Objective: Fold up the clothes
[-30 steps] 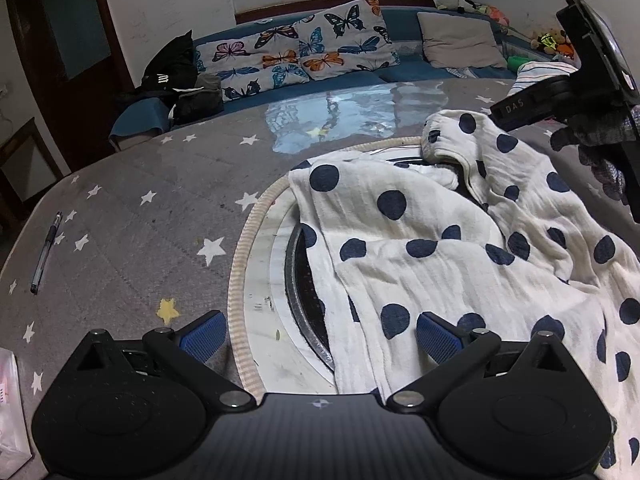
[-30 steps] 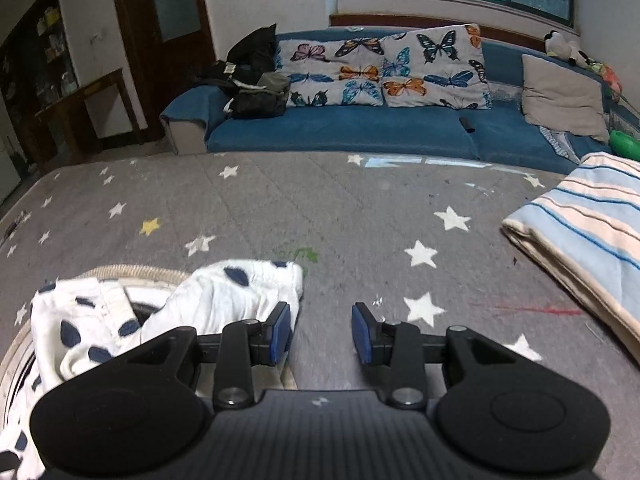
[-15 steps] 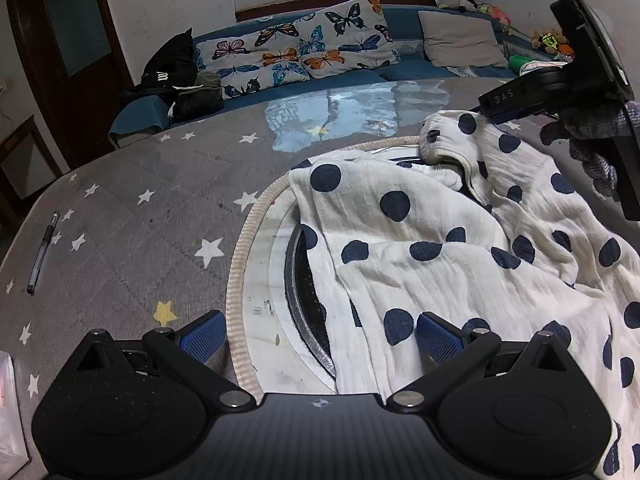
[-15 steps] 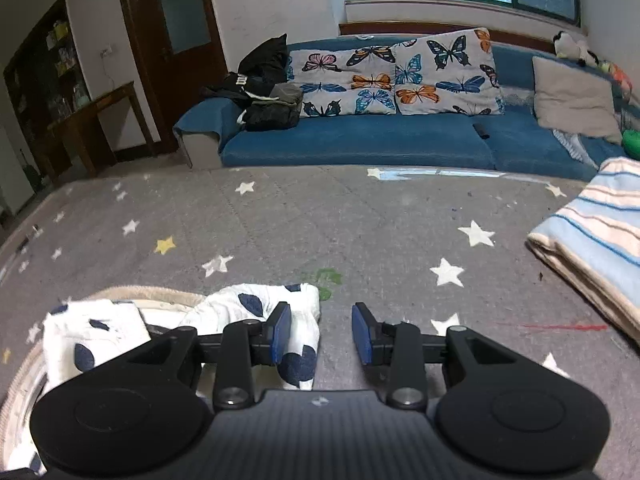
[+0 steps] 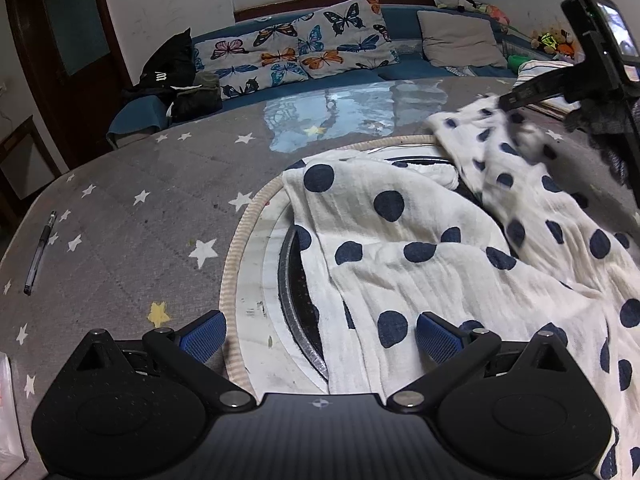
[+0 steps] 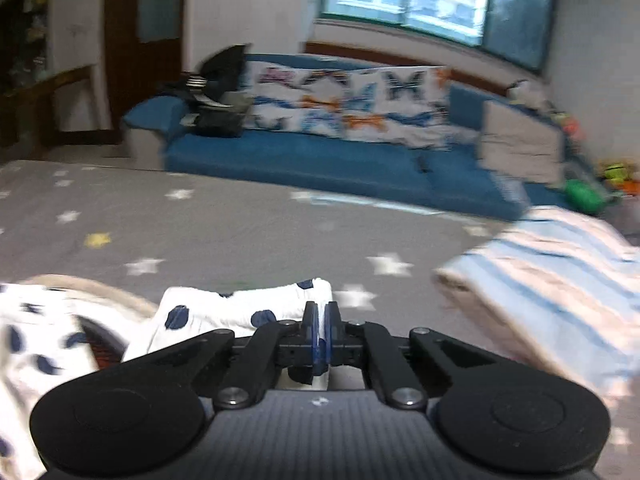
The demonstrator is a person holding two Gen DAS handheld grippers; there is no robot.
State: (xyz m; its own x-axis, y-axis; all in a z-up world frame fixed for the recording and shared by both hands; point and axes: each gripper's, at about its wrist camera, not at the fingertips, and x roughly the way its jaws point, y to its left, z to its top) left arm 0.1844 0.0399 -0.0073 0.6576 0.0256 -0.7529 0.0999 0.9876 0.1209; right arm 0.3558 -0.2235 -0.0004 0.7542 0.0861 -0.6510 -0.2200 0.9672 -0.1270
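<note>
A white garment with navy polka dots lies spread over a round rimmed inset in the grey star-patterned table. My left gripper is open, its blue pads either side of the garment's near edge. My right gripper is shut on a far corner of the garment and holds it off the table. It also shows in the left wrist view at the upper right, pulling that corner up. The right wrist view is blurred by motion.
The round inset's woven rim sits mid-table. A pen lies at the left edge. A folded striped cloth lies at the right. A blue sofa with butterfly cushions stands behind the table.
My right gripper has shut on the garment's far corner and lifted it up and to the right. My left gripper has stayed open in place.
</note>
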